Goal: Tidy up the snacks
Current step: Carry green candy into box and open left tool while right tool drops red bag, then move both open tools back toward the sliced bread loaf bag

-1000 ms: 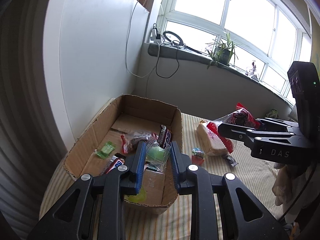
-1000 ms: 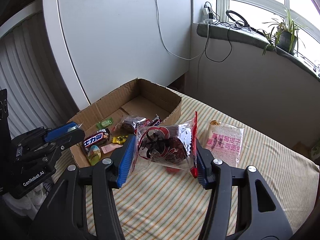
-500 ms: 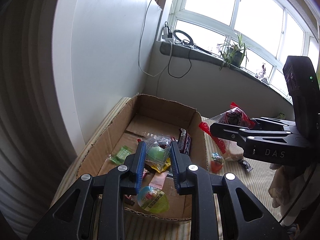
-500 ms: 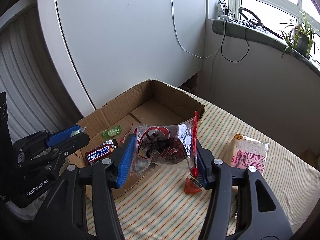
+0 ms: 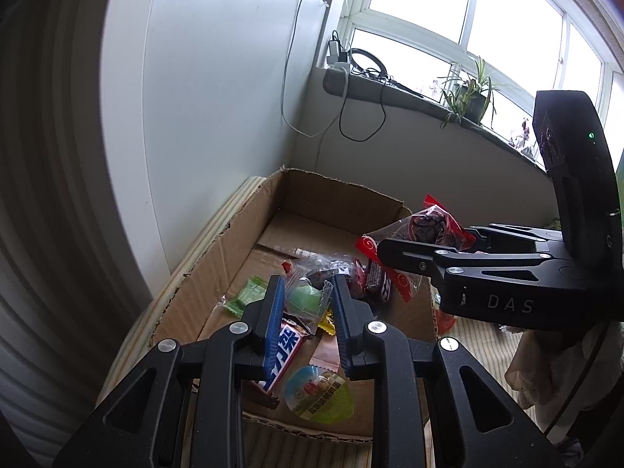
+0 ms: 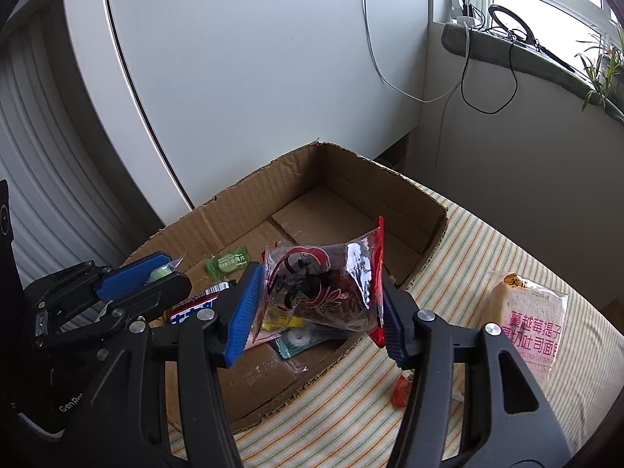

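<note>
Left wrist view: left gripper (image 5: pixel 305 299) is clamping a green candy packet (image 5: pixel 305 299) above the cardboard box (image 5: pixel 218 261). Right wrist view: right gripper (image 6: pixel 318 306) is squeezing a red-edged snack bag (image 6: pixel 323 288) over the box's near edge.

Right gripper (image 5: pixel 394 251) body: "DAS". Left gripper (image 6: pixel 156 273) body: "GenRo…", cut off. Bread bag (image 6: pixel 530 323): pink Chinese characters "蔓越莓提子", a further line partly legible. Chocolate bar (image 5: pixel 282 355): white characters on blue, partly hidden, unreadable.
</note>
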`<state>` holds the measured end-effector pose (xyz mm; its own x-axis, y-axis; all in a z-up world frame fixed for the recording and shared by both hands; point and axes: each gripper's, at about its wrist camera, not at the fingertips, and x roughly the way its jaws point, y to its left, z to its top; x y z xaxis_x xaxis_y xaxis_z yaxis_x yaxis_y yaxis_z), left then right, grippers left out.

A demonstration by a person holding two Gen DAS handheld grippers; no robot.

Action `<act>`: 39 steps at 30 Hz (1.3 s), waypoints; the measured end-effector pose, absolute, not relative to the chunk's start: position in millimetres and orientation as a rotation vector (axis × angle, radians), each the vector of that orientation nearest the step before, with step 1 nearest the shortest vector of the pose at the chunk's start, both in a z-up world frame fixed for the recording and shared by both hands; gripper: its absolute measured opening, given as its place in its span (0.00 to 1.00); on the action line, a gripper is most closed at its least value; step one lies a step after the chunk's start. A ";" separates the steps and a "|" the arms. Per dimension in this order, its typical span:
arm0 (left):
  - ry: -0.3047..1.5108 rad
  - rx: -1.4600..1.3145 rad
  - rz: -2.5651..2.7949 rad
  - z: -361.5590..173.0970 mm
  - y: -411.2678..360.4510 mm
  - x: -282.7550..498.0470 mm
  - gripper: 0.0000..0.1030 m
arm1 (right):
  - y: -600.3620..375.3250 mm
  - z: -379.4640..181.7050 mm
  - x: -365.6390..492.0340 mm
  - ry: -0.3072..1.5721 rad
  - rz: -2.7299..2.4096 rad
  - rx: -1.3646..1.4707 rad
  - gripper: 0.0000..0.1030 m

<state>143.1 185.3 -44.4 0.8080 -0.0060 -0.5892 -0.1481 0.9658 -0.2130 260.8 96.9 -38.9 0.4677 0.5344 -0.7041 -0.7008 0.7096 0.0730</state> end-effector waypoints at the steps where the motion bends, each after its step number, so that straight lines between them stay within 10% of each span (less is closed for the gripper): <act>1: 0.628 -0.256 0.078 -45.4 186.2 143.4 0.22 | 98.6 -39.8 260.9 0.771 0.769 -0.242 0.56; 8: 0.638 -0.262 0.085 -46.9 188.3 142.7 0.24 | 104.9 -41.3 261.2 0.760 0.764 -0.256 0.70; 14: 0.632 -0.266 0.097 -45.1 189.7 139.4 0.45 | 100.8 -34.2 260.4 0.725 0.753 -0.242 0.84; 39: 0.594 -0.229 0.090 -19.4 157.5 124.3 0.69 | 1.4 4.8 241.5 0.651 0.633 -0.188 0.92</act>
<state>124.3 157.5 -19.4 0.8259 0.0182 -0.5635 -0.1493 0.9708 -0.1875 241.5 1.4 4.8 0.6167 0.4890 -0.6168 -0.6029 0.7972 0.0292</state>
